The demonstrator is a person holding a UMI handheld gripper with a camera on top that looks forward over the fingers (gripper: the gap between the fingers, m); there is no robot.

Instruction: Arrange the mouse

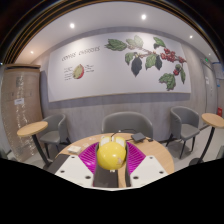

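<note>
A yellow rounded mouse (111, 153) sits between my two fingers, and the magenta pads (91, 156) press on it from both sides. My gripper (111, 161) is shut on it and holds it over a round wooden table (158, 151). The underside of the mouse is hidden by the fingers.
A dark small object (140, 137) lies on the table beyond the fingers, and a white item (72, 148) lies at its left. Grey chairs (128, 123) stand behind the table. Small round side tables (32, 128) stand at both sides. A wall with a leaf mural (140, 58) lies beyond.
</note>
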